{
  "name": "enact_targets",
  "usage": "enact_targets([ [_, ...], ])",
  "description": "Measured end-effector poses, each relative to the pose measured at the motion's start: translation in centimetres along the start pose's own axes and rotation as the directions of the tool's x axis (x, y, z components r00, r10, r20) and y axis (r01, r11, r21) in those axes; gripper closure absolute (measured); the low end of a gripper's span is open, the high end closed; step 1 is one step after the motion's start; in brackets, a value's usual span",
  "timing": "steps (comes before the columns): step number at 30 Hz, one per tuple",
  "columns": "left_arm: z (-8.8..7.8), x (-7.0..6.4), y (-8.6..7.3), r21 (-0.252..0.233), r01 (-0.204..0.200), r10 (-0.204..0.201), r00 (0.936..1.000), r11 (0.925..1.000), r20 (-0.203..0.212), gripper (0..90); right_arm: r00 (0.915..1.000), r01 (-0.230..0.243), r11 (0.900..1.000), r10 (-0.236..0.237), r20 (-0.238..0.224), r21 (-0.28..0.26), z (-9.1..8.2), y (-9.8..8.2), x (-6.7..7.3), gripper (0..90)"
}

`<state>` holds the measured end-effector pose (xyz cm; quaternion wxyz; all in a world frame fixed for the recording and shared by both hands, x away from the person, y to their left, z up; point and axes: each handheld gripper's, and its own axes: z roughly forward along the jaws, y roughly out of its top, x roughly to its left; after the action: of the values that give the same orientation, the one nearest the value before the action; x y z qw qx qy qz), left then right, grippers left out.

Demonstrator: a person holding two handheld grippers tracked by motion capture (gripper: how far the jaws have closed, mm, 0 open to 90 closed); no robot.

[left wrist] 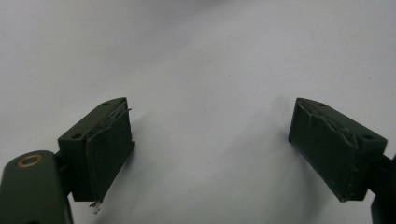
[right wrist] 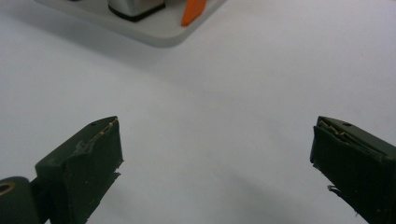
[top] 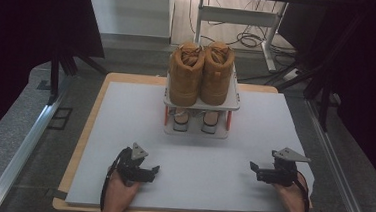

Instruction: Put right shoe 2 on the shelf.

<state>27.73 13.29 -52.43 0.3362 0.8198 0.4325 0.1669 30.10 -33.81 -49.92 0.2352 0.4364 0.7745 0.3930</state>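
A pair of tan boots (top: 201,72) stands side by side on the top shelf of a small white two-level rack (top: 201,105) at the far middle of the pale grey mat (top: 125,111). A second pair of shoes (top: 195,119) sits on the lower shelf, mostly hidden. My left gripper (top: 152,170) rests near the front left of the mat, open with nothing between its jaws (left wrist: 210,140). My right gripper (top: 255,168) lies at the front right, also open and empty (right wrist: 217,149). The rack's base corner (right wrist: 163,32) with an orange post (right wrist: 192,10) shows ahead of the right gripper.
The mat lies on a wooden table (top: 86,129). Metal rails (top: 22,149) run along both sides of the table. Beyond the rack stand a desk frame (top: 237,14) and floor cables (top: 248,39). Dark curtains (top: 32,15) close in on both sides.
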Motion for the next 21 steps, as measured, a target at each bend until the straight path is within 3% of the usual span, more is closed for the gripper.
enact_targets([
  [9, 0.0, 0.0, 0.0, 0.0, 0.001, -0.001, 1.0, 1.0, 0.0, 13.4, 1.0, -0.007, 0.998, 0.007, 0.002, 0.068, 0.6, -1.7, -0.3, 2.3],
  [14, 0.0, 0.0, 0.0, -0.001, -0.001, 0.001, 1.0, 1.0, -0.001, 13.4, 0.9999, -0.011, 0.996, 0.011, 0.009, 0.094, 0.7, -1.7, -0.3, 3.4],
  [18, 0.0, 0.0, 0.0, 0.0, -0.001, 0.001, 1.0, 1.0, -0.001, 13.4, 1.0, -0.007, 0.987, 0.007, 0.0, 0.162, 1.4, -1.6, -0.3, 4.4],
  [21, 0.0, 0.0, 0.0, 0.0, -0.001, 0.001, 1.0, 1.0, -0.001, 13.4, 0.9999, -0.014, 0.986, 0.014, -0.003, 0.165, 1.5, -1.6, -0.3, 4.2],
])
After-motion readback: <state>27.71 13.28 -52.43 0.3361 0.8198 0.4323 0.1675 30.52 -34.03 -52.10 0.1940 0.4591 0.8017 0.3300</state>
